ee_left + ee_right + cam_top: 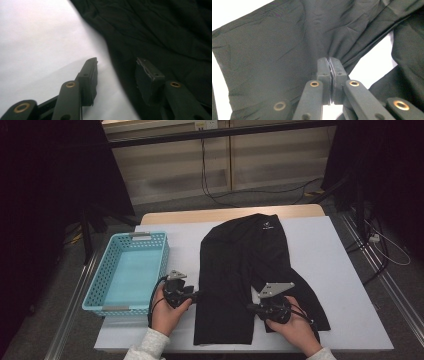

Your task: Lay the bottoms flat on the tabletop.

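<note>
A pair of black shorts (240, 265) lies spread on the white table (325, 255), waistband toward the far side. My left gripper (197, 295) sits at the left edge of the near leg. In the left gripper view its jaws stand apart astride that edge (117, 62), one over the bare table, the other over the black cloth (162, 30), neither pad pressing it. My right gripper (251, 307) is at the crotch side of the same leg. In the right gripper view it (329, 60) is shut on a pinch of the black fabric (274, 45), with folds fanning out from the pads.
A light blue plastic basket (100, 280) stands to the left of the shorts, close beside my left hand. Bare white table lies right of the shorts. Cables run across the floor beyond the table's far edge.
</note>
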`<state>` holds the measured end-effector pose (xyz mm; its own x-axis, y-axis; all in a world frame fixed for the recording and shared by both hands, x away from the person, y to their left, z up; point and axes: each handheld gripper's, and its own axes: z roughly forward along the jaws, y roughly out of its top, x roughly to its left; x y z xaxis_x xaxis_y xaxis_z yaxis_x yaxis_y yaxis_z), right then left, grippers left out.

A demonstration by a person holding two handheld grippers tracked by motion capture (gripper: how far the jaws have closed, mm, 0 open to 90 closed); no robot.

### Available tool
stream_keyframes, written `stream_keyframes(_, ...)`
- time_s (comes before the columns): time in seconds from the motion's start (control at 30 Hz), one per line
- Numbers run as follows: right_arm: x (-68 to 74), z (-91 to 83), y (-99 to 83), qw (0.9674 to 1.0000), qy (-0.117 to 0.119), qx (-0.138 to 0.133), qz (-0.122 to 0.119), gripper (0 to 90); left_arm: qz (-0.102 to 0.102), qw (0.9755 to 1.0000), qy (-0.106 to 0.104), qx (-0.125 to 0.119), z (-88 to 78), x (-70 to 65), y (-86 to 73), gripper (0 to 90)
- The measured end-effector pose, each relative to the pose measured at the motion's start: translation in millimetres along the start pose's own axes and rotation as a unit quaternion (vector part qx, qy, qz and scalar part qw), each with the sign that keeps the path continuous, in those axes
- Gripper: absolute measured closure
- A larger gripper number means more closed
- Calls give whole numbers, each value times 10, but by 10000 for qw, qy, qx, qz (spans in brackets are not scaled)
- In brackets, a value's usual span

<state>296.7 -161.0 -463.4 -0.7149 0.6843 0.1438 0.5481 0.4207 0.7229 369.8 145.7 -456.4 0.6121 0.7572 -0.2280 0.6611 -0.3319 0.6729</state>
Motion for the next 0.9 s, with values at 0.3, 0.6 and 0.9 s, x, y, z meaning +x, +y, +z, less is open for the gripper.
stream_keyframes(0.3, 35, 16, 14, 10000, -5, 5, -97, 885, -245, 9987, -233, 381, 0, -68, 13, 865)
stream_keyframes(0.6, 35, 21, 19, 10000, 4, -15, -95, 886, -511, 9972, -306, 450, -126, 18, 41, 900)
stream_keyframes(0.9, 103, 84, 60, 9999, 63, -13, -134, 887, -610, 9967, -176, 496, -208, 90, 45, 900)
